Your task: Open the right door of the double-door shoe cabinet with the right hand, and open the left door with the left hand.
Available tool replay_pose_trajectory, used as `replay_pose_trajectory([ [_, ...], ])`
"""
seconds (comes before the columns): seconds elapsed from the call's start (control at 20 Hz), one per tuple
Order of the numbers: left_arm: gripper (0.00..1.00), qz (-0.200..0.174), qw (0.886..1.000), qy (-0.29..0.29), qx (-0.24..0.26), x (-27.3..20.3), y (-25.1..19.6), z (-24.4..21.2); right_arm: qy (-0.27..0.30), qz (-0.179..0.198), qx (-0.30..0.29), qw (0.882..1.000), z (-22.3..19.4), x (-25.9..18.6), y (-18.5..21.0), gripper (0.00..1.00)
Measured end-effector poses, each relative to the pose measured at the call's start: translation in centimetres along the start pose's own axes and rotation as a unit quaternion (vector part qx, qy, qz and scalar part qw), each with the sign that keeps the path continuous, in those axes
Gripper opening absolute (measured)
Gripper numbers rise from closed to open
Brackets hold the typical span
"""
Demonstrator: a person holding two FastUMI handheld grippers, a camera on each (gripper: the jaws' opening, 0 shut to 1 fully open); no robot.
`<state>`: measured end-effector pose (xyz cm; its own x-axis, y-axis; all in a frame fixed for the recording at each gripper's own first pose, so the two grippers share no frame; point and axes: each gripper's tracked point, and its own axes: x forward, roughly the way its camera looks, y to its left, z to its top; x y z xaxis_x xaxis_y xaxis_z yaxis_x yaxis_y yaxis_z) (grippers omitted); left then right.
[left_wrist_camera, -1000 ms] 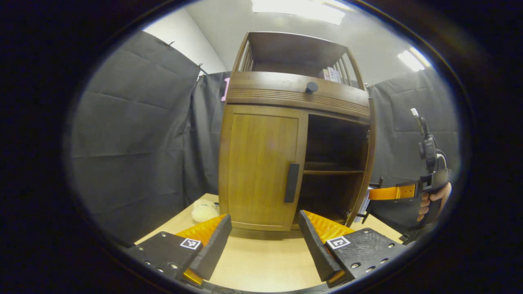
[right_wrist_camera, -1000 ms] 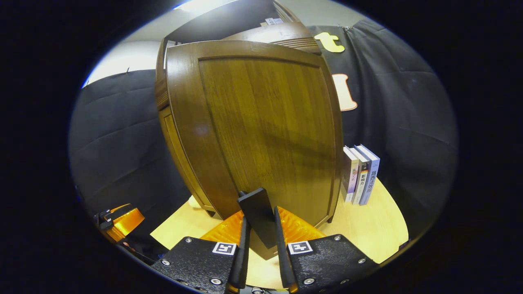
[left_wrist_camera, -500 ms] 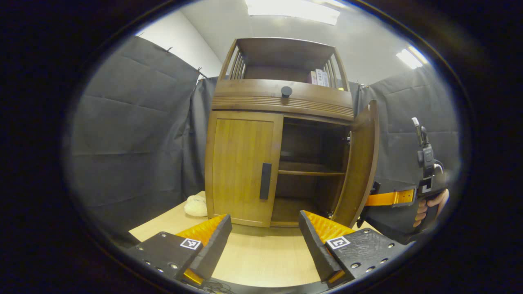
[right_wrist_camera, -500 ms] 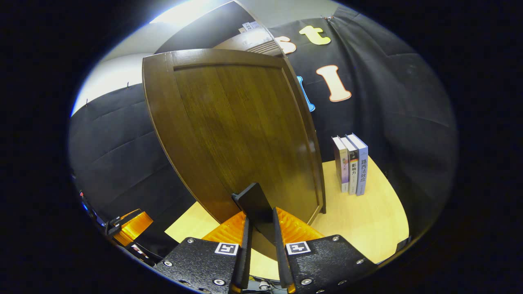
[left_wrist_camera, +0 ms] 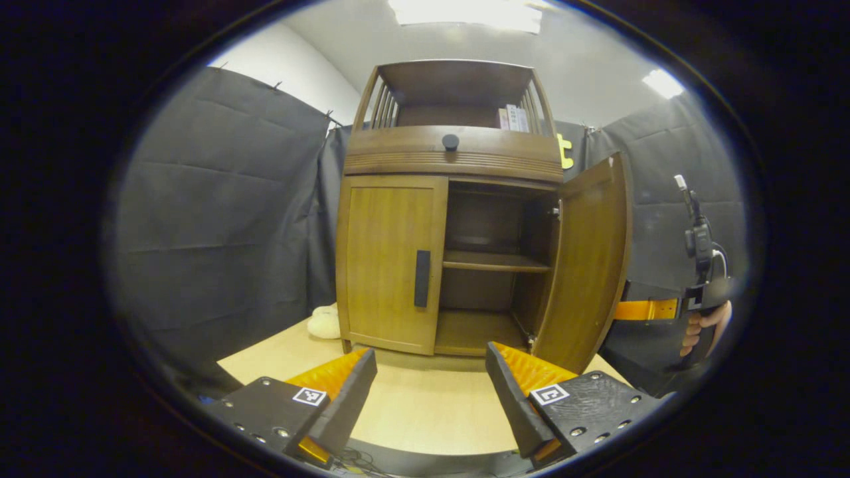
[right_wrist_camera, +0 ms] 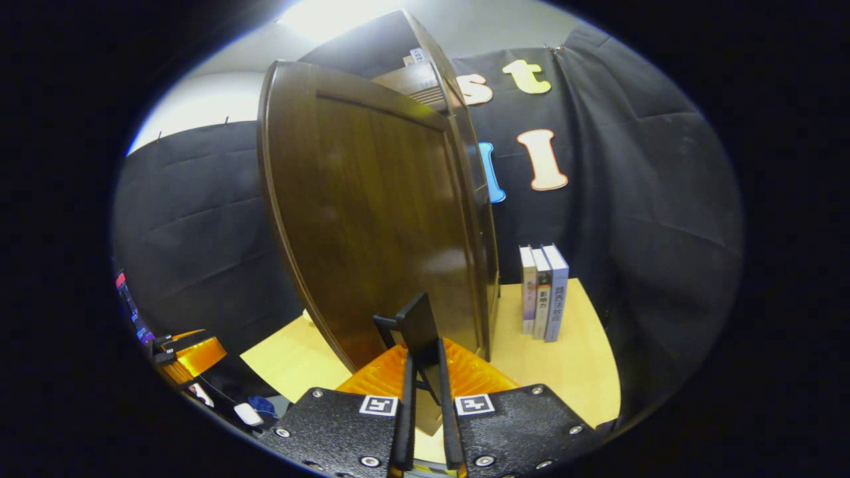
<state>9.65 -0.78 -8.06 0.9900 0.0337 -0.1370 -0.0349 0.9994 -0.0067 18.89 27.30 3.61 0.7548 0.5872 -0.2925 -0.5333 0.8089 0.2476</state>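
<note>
Your shoe cabinet [left_wrist_camera: 451,199] stands on the counter [left_wrist_camera: 425,411], toward its far side, in the left gripper view. Its left door [left_wrist_camera: 388,259] sits shut, with the handle [left_wrist_camera: 422,278] at its right edge. The right door [left_wrist_camera: 588,265] is swung out toward you on the right, and a shelf [left_wrist_camera: 495,261] lies inside between the two. Your left claw [left_wrist_camera: 430,392] is on the near side, in front of the cabinet and apart from it. In the right gripper view, your right claw [right_wrist_camera: 423,415] is closed on the right door's handle [right_wrist_camera: 420,330], and books [right_wrist_camera: 543,292] stand on the counter to the right of that door.
</note>
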Motion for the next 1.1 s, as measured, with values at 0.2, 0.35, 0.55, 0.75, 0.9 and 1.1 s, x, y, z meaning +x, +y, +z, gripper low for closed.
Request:
replay_pose_trajectory([
  [0.2,0.90,-0.001,1.000,0.005,0.000,-0.6,-0.4,-0.3,-0.013,-0.041,0.002,0.999,0.3,-0.4,-5.2,0.10],
  [0.35,0.93,-0.005,1.000,0.005,0.005,-0.1,-0.6,-0.1,-0.014,-0.012,0.026,0.999,0.2,-0.5,-4.8,0.08],
  [0.55,0.95,-0.004,1.000,-0.002,0.003,0.1,-0.6,0.2,-0.021,-0.024,0.007,0.999,0.1,-0.6,-5.1,0.08],
  [0.75,0.90,0.001,1.000,0.003,0.005,-0.1,-0.3,0.0,-0.018,-0.014,0.027,0.999,-0.3,-1.9,-4.8,0.08],
  [0.9,0.93,0.004,1.000,0.016,-0.004,0.0,-0.2,-0.8,-0.017,-0.024,0.022,0.999,-1.3,-3.1,-5.3,0.08],
  [1.1,0.99,0.007,1.000,0.022,-0.009,0.2,0.0,-0.6,-0.017,-0.059,-0.013,0.998,-2.2,-5.7,-6.3,0.07],
])
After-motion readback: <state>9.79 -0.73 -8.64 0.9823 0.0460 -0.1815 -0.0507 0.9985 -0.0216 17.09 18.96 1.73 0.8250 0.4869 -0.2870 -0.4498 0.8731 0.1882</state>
